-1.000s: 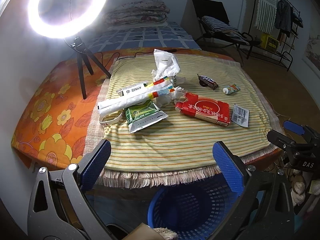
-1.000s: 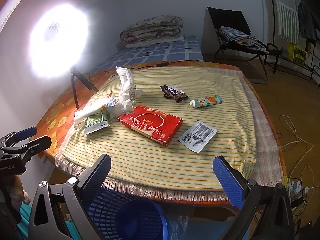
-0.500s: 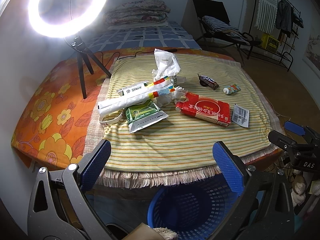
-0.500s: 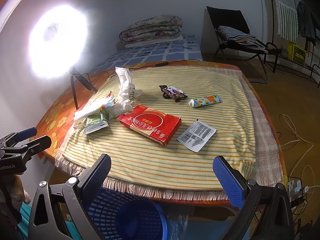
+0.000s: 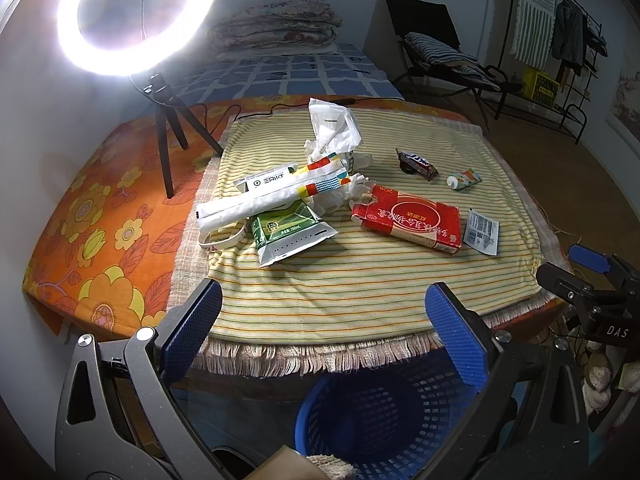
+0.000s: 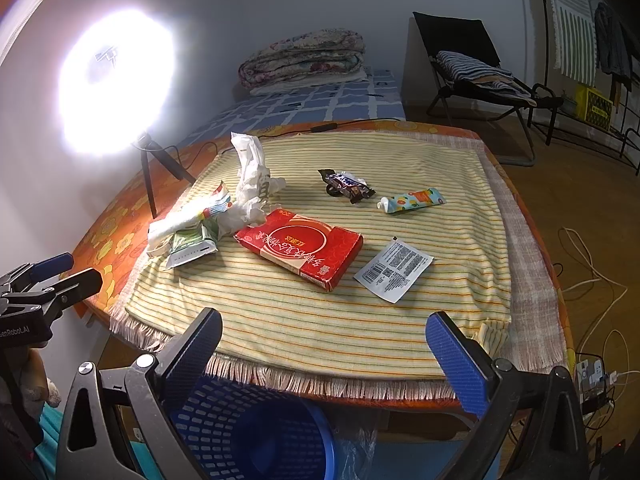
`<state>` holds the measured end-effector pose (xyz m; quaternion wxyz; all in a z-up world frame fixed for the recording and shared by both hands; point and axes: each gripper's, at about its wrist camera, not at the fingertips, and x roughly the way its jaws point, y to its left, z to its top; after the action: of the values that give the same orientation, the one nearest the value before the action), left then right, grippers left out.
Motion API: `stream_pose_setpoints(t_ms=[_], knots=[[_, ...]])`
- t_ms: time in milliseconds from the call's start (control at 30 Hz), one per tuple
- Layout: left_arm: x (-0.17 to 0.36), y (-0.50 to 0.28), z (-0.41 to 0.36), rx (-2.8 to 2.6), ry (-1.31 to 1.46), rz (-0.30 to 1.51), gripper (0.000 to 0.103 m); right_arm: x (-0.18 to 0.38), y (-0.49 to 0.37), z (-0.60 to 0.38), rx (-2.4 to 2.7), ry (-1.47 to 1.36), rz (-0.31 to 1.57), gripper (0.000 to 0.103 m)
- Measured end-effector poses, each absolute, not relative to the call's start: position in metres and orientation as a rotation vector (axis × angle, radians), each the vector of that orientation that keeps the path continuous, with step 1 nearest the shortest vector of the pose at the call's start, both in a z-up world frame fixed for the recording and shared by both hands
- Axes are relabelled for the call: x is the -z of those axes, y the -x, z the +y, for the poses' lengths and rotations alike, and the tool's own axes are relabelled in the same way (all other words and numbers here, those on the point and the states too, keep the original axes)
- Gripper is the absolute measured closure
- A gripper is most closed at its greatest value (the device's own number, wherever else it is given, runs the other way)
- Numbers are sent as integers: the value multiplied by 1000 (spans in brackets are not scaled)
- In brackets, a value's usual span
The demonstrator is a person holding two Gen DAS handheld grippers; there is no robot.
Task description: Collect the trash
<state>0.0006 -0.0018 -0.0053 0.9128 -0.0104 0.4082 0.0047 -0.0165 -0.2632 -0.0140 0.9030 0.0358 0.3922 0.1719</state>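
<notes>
Our left tool (image 5: 320, 332) and right tool (image 6: 322, 354) both hang with jaws spread wide and nothing between them, off the near edge of the bench (image 5: 100, 216), apart from the trash. Under that edge stands the blue basket (image 5: 384, 412). On the striped cloth (image 6: 320, 332) we see the trash: a heap at the left made of a white bag (image 5: 332, 128), a long white wrapper (image 5: 272, 196) and a green carton (image 5: 288, 232) partly under it. Right of the heap lies a red box (image 6: 300, 248), just beside it a white label (image 6: 394, 270). Farther back are a dark candy wrapper (image 6: 346, 186) and a small tube (image 6: 412, 200), near each other.
</notes>
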Motion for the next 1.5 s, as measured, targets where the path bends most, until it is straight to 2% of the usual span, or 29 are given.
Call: stream_pose_setpoints(t_ms=[1300,1500], knots=[[5,-1,-2,-14,18,842,0,14,16,-264,-356,-82,817,0],[22,0,10,-39,6,830,0,18,15,-268,-351,-76,807,0]])
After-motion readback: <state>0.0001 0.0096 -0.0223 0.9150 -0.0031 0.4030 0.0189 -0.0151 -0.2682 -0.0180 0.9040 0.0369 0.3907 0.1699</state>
